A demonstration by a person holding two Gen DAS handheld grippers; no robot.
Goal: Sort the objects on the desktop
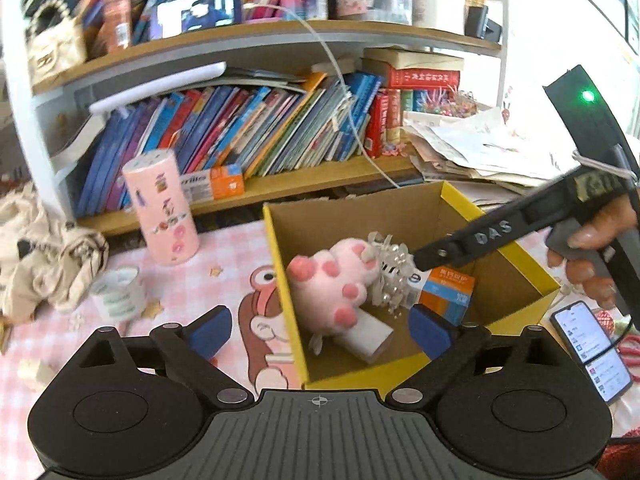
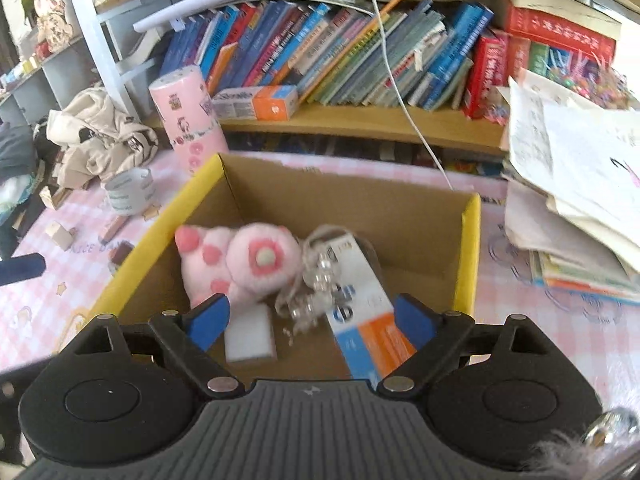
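The cardboard box [image 2: 468, 248] on the pink tablecloth [image 1: 192, 280] holds a pink plush toy [image 2: 240, 260], a white block [image 2: 250, 334], clear beads [image 2: 316, 292] and a blue-orange carton [image 2: 368, 320]. Your right gripper [image 2: 310, 320] hangs over it, jaws apart and empty; your left gripper [image 1: 320, 330] too, straddling the box's near left corner

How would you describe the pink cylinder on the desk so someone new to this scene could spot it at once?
Start at the yellow-edged cardboard box on the pink checked tablecloth. Beyond the box's far left corner, in front of the lower bookshelf, the pink cylinder stands upright. It is the only tall pink thing there with small sticker-like pictures down its side; the tape roll near it is low and pale.
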